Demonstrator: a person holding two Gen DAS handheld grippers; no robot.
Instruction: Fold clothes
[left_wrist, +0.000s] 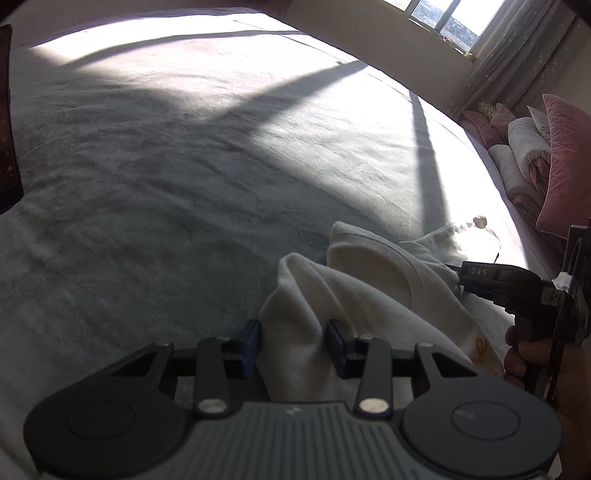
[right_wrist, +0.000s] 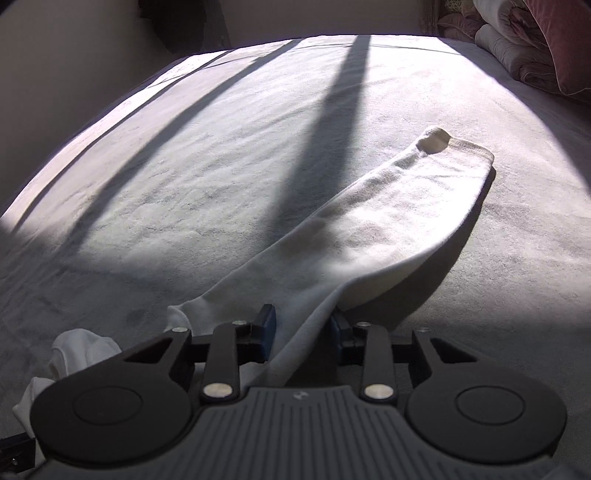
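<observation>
Both grippers pinch one white garment (left_wrist: 354, 295) lying on the grey bedspread (left_wrist: 147, 184). Left gripper (left_wrist: 294, 345) clamps a bunched fold and right gripper (right_wrist: 303, 328) the sleeve (right_wrist: 369, 221), likely to spread it flat for folding.

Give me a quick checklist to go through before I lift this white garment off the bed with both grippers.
1. Left gripper on the white garment: ok, a bunched fold sits between its pads.
2. Right gripper on the cloth: ok, fabric runs between its pads; in the left wrist view it pinches the garment's right side.
3. Firmness of both grips: cannot tell, slack cloth hides the contact.
4. Sleeve free to rise: ok, it lies flat on the bed with nothing on it.
5. Garment laid out smooth: not ok, it is bunched between the grippers.
6. Pile of bedding and pillows: ok, apart from the garment.
</observation>
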